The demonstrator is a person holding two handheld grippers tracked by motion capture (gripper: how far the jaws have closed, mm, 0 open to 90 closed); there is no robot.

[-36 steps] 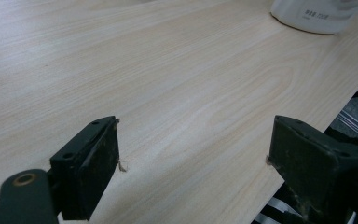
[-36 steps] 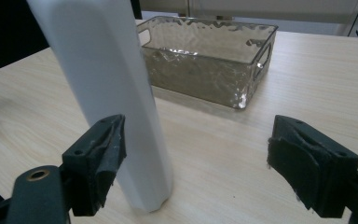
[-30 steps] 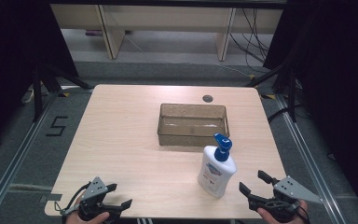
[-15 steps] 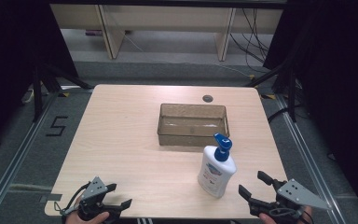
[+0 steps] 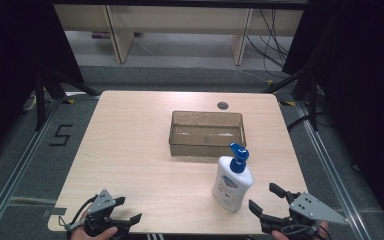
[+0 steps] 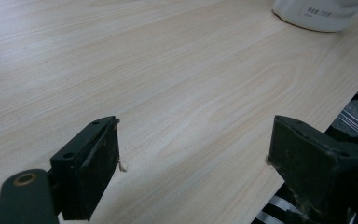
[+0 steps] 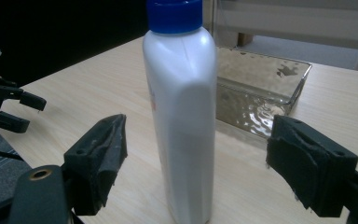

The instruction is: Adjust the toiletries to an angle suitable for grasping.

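A white pump bottle (image 5: 232, 182) with a blue pump head stands upright on the wooden table (image 5: 130, 150), front right of centre. Just behind it sits a clear brownish rectangular tray (image 5: 206, 132) with nothing in it. My right gripper (image 5: 262, 196) is open at the front right edge, its jaws pointing at the bottle from close by. In the right gripper view the bottle (image 7: 184, 116) stands between and just beyond the open jaws of that gripper (image 7: 196, 158), not touching them, with the tray (image 7: 256, 88) behind. My left gripper (image 5: 128, 210) is open and holds nothing at the front left edge.
The left gripper view shows bare tabletop (image 6: 168, 70) between the jaws of the left gripper (image 6: 193, 149) and the bottle's base (image 6: 319, 14) far off. A round cable hole (image 5: 223, 105) lies near the table's back edge. Dark floor and metal rails surround the table.
My right gripper has shifted slightly at the front right edge, its jaws edging a little left toward the bottle. The left gripper, bottle and tray have stayed put.
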